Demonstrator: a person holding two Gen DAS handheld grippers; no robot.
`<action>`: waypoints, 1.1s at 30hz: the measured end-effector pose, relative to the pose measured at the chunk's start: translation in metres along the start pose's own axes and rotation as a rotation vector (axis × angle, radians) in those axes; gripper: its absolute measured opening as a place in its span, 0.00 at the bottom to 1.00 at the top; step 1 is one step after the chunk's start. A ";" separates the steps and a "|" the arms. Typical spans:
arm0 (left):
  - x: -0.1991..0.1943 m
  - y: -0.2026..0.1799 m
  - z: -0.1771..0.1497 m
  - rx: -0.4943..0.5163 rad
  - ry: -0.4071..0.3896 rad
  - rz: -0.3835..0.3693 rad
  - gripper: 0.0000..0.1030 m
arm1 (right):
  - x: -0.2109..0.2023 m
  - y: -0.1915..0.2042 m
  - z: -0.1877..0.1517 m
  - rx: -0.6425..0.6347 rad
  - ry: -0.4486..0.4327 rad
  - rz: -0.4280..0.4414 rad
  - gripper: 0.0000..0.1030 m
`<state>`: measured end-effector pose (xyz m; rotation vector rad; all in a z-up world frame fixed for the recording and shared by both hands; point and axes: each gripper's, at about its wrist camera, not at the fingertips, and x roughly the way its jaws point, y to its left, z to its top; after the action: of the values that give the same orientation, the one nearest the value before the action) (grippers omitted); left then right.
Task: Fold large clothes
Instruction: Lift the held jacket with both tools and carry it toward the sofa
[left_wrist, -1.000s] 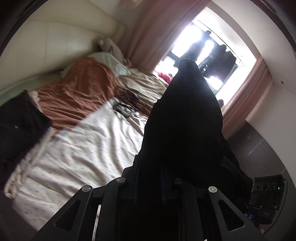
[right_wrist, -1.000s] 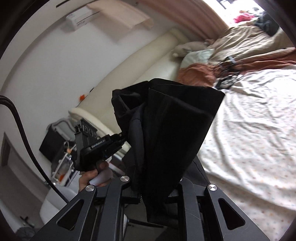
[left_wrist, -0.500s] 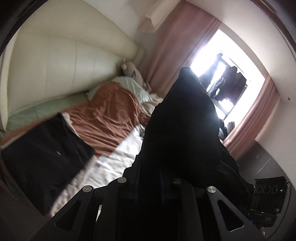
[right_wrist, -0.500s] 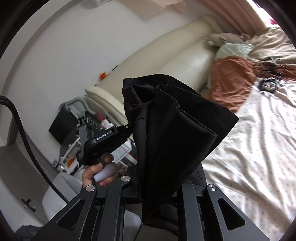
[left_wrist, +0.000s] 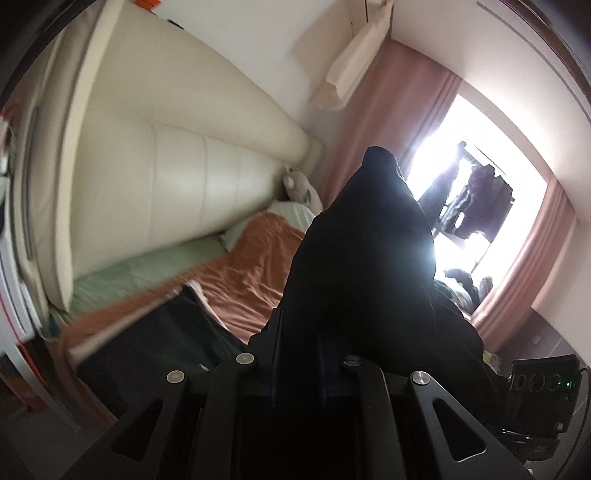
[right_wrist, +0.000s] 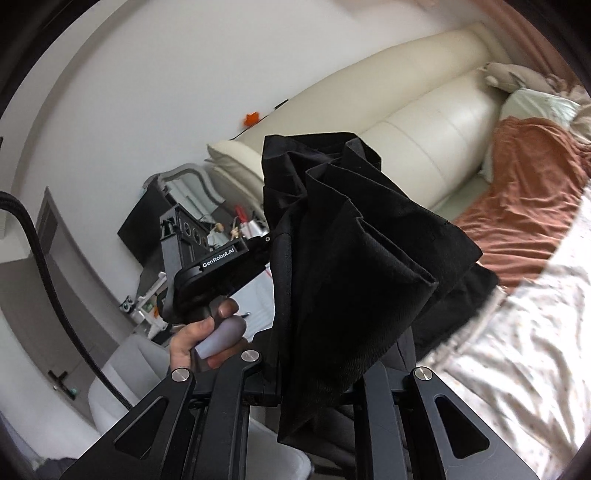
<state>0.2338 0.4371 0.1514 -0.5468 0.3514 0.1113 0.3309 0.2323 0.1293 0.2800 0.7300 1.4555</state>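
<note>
While both grippers are raised above the bed (right_wrist: 524, 387), a single black garment (right_wrist: 354, 258) hangs bunched between them. The right gripper (right_wrist: 314, 373) has its jaws clenched on a thick fold of the cloth, which rises in stacked pleats from the jaws and spreads toward the upper left and right of the right wrist view. The left gripper (left_wrist: 299, 354) is likewise closed on the same garment (left_wrist: 369, 266); here the fabric stands as a dark peak over the jaws and drapes down on the right — it hides the fingertips.

In the right wrist view the left gripper's body shows at left centre, its handle gripped by the person's left hand (right_wrist: 207, 332), with the garment touching its front end.

Beyond the garment lie a cream padded headboard (left_wrist: 177, 192), a rust-coloured blanket (right_wrist: 528, 192) and a pale pillow (right_wrist: 535, 107) at the far side. A second dark garment (left_wrist: 155, 339) lies flat on the bed, near and to the left in the left wrist view. Pink curtains (left_wrist: 380, 122) frame a bright window (left_wrist: 472, 192) at the far right.
</note>
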 end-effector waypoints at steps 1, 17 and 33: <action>-0.004 0.009 0.007 -0.002 -0.010 0.013 0.14 | 0.010 0.003 0.004 -0.002 0.003 0.012 0.15; -0.005 0.085 0.052 0.048 -0.063 0.197 0.14 | 0.138 0.015 0.010 0.004 0.096 0.119 0.15; 0.157 0.121 0.053 0.053 0.111 0.262 0.13 | 0.157 -0.134 0.025 0.204 0.087 -0.018 0.14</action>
<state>0.3721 0.5694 0.0782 -0.4533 0.5322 0.3238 0.4446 0.3718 0.0251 0.3673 0.9519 1.3847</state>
